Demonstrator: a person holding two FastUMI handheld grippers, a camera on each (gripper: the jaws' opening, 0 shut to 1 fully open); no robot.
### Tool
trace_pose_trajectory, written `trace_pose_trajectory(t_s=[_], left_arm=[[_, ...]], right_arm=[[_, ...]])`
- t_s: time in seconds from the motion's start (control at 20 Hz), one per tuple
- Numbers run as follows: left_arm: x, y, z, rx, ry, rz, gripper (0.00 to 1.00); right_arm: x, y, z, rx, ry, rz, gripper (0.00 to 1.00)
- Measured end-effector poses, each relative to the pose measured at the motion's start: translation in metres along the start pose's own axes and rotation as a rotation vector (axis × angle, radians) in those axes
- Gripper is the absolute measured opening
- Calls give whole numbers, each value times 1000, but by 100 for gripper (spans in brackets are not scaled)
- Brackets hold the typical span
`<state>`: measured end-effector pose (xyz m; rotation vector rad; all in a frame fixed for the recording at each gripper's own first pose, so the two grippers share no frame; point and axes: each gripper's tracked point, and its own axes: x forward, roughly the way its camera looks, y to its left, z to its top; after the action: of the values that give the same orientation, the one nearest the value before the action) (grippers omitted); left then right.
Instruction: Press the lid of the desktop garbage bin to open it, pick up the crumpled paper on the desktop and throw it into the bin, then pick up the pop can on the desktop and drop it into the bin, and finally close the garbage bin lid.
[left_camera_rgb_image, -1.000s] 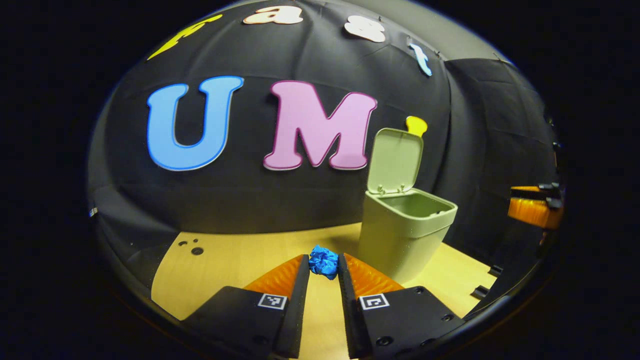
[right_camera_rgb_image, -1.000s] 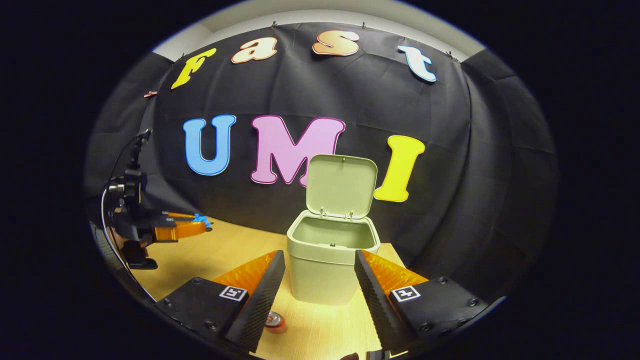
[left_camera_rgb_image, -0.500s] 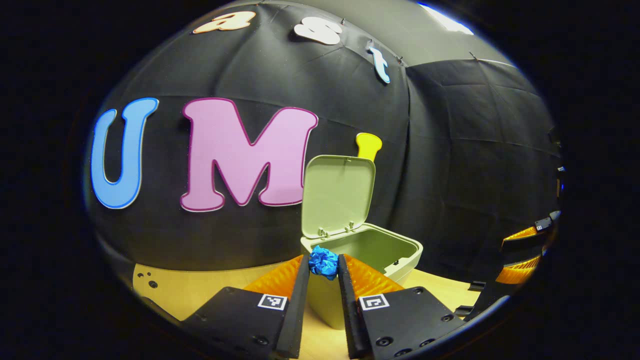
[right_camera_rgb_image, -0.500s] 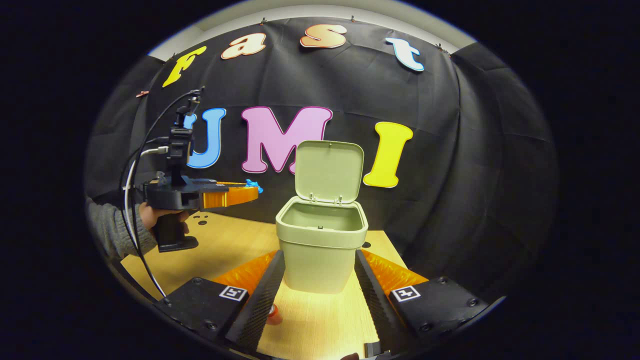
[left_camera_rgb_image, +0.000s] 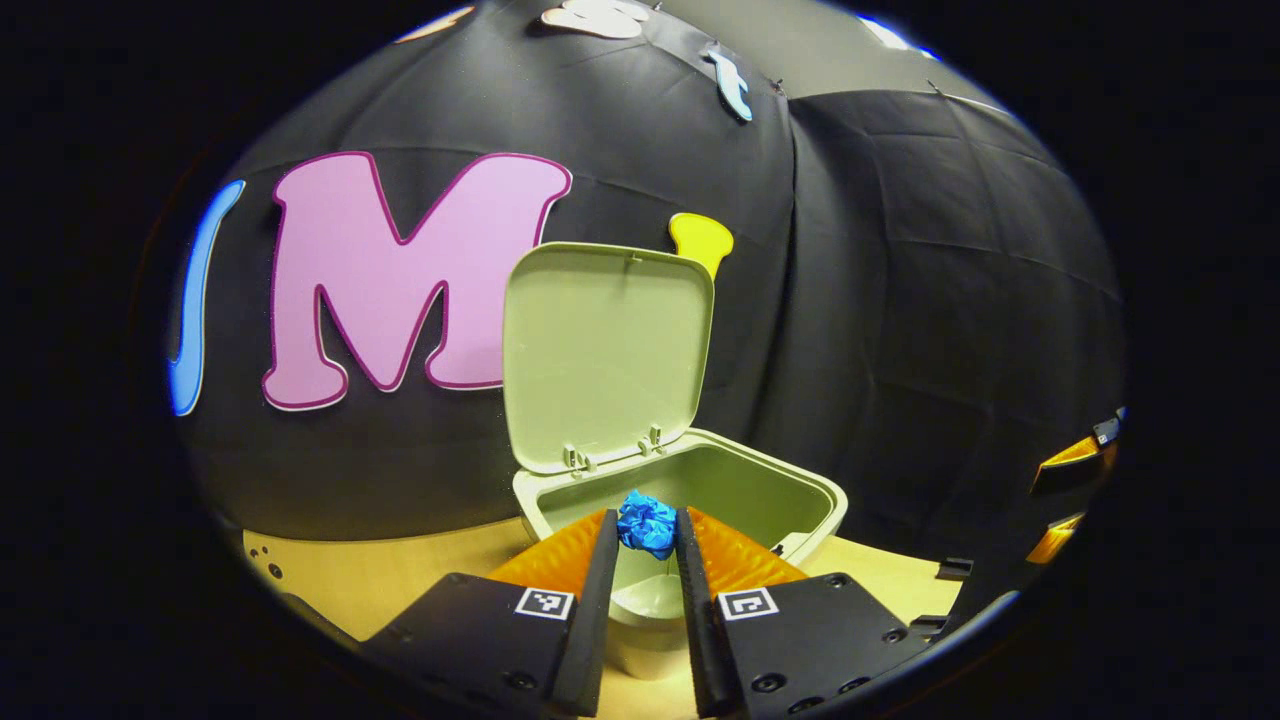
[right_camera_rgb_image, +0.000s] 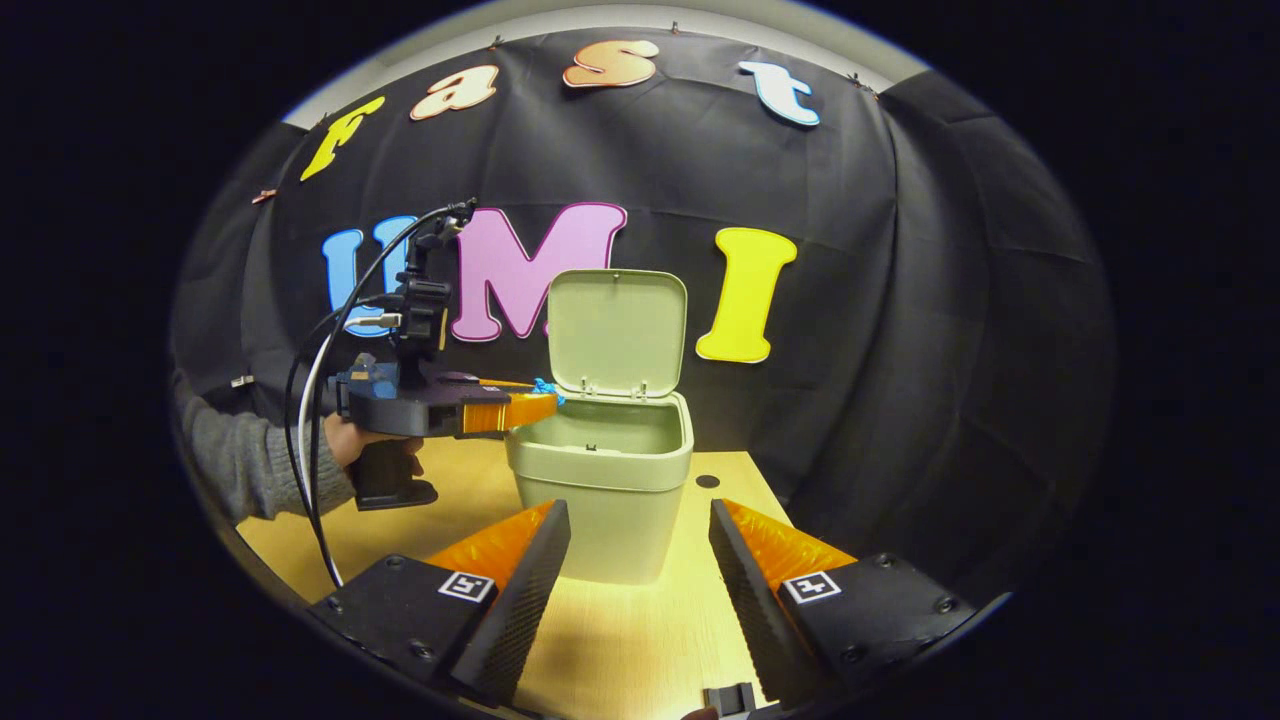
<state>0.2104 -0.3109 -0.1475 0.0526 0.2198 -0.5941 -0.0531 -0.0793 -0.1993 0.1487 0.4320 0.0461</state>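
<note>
A pale green bin (left_camera_rgb_image: 690, 490) (right_camera_rgb_image: 600, 470) stands on the wooden desktop (right_camera_rgb_image: 640, 640) with its lid (left_camera_rgb_image: 605, 355) (right_camera_rgb_image: 615, 330) upright. My left gripper (left_camera_rgb_image: 647, 525) is shut on the blue crumpled paper (left_camera_rgb_image: 647, 522), held over the near rim of the open bin. In the right gripper view that same gripper (right_camera_rgb_image: 540, 397) reaches from the left with the paper (right_camera_rgb_image: 545, 386) at the bin's left edge. My right gripper (right_camera_rgb_image: 640, 560) is open in front of the bin, low over the desktop, with nothing between its fingers.
A hand and grey sleeve (right_camera_rgb_image: 250, 460) hold the left gripper, with cables looping beside it. My right gripper shows at the right edge of the left gripper view (left_camera_rgb_image: 1075, 490). A round hole (right_camera_rgb_image: 707, 481) lies in the desktop right of the bin.
My left gripper has carried the paper up and rightwards until it is over the bin's rim. The right gripper view has drifted, and the pop can has left its bottom edge.
</note>
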Motion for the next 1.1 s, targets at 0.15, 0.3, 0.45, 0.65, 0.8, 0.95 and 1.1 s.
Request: trace_pose_trajectory(t_s=[0.15,0.3,0.45,0.65,0.8,0.95,1.1], left_arm=[[10,-4,-6,0,22,-7,48],[8,0,-5,0,16,13,98],[-2,6,-1,-3,6,37,98],[-43,27,7,-20,-26,105,98],[-77,44,14,-20,-52,163,98],[-117,58,18,-27,-74,216,98],[-157,71,14,-41,-83,271,98]], right_arm=[[7,-11,-2,3,8,-10,89],[10,-7,-6,6,19,4,89],[10,2,-11,-9,26,31,89],[9,27,-15,-14,36,91,89],[6,45,-21,-27,44,126,89],[2,67,-29,-44,55,165,89],[0,89,-37,-59,65,194,89]])
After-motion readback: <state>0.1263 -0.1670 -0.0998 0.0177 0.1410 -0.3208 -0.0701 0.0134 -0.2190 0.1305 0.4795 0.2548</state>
